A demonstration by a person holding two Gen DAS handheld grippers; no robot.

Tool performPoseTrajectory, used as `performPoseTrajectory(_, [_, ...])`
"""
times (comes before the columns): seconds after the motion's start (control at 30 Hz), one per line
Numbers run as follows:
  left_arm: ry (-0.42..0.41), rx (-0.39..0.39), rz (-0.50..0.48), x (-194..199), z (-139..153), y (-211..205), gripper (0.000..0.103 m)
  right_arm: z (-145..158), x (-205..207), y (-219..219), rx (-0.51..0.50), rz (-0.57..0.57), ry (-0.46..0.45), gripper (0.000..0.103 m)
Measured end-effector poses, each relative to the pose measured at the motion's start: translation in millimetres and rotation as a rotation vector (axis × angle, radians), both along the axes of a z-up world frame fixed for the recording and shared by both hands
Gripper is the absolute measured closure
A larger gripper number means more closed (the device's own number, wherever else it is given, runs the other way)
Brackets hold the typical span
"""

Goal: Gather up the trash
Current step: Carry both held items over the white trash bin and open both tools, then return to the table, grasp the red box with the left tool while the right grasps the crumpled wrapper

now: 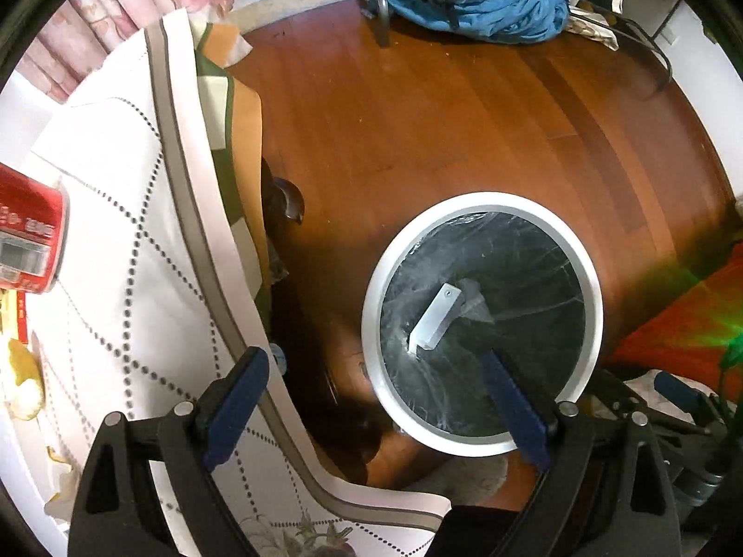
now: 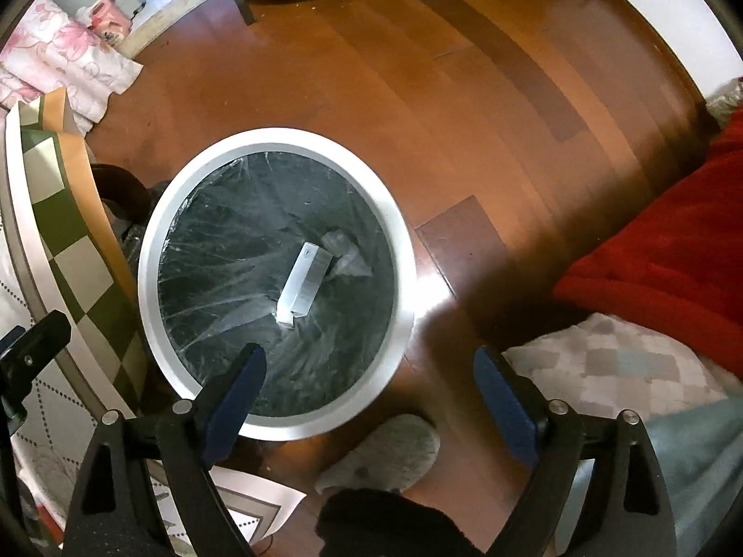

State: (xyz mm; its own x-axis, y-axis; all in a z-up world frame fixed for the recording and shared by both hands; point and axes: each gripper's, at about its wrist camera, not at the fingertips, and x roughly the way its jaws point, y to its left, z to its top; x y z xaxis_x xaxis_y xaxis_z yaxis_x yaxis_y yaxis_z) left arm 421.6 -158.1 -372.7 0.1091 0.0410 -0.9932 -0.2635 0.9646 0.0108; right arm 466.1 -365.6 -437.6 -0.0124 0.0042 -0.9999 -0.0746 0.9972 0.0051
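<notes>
1. A round white trash bin lined with a black plastic bag (image 1: 483, 325) stands on a reddish-brown wooden floor (image 1: 441, 130), seen from above in both wrist views.
2. A small silver-white rectangular box (image 1: 434, 320) lies at the bottom of the bin, resting on the black liner, tilted along its length.
3. The left gripper (image 1: 378, 399), black with blue finger pads, is spread wide and holds nothing; one finger hangs over the table edge, the other over the bin's rim.
4. The right gripper (image 2: 367, 399), of the same build, is also spread wide and empty; its left finger overlaps the bin's near rim and its right finger hangs over the floor.
5. A table covered in a white cloth with dotted diamond lines and a grey border (image 1: 139, 278) sits just beside the bin.
6. On that cloth, at the far left edge of the left wrist view, lies a red drinks can (image 1: 30, 232), with a yellowish crumpled scrap (image 1: 23, 385) nearer the camera.
7. A red blanket (image 2: 664, 250) lies to the right of the bin.
8. A grey slipper (image 2: 385, 455) rests on the floor close to the bin's near rim.
</notes>
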Motion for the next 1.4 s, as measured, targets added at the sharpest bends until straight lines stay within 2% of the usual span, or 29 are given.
performPoseTrajectory(0.13, [-0.023,0.011,-0.009,-6,14,-1,0.009,13,-3,-2,-0.005,-0.007,-0.02,0.01])
performPoseTrajectory(0.37, [-0.069,0.033,-0.03,-10,42,-12,0.009,55,-17,-10,0.006,-0.02,-0.079,0.009])
performPoseTrajectory(0.7, [-0.185,0.04,-0.037,-42,115,-15,0.009,135,-44,-21,0.041,-0.042,-0.186,0.008])
performPoseTrajectory(0.83, [-0.246,0.033,-0.015,-61,151,-2,0.009,176,-61,-18,0.085,-0.047,-0.24,0.008])
performPoseTrajectory(0.93, [-0.3,0.041,0.024,-86,181,22,0.009,212,-77,-4,0.127,-0.023,-0.289,0.008])
performPoseTrajectory(1.03, [-0.316,0.067,0.073,-116,194,51,0.009,229,-93,20,0.151,0.014,-0.315,0.008])
performPoseTrajectory(1.1, [-0.295,0.09,0.11,-144,190,75,0.009,230,-107,40,0.169,0.044,-0.309,0.008])
performPoseTrajectory(1.23, [-0.19,0.123,0.204,-203,150,118,0.009,206,-132,77,0.18,0.083,-0.267,0.008])
performPoseTrajectory(1.33, [-0.086,0.074,0.294,-236,100,141,0.009,177,-143,99,0.178,0.094,-0.22,0.008])
performPoseTrajectory(1.4, [-0.053,0.055,0.316,-246,77,144,0.009,158,-148,110,0.165,0.096,-0.193,0.008])
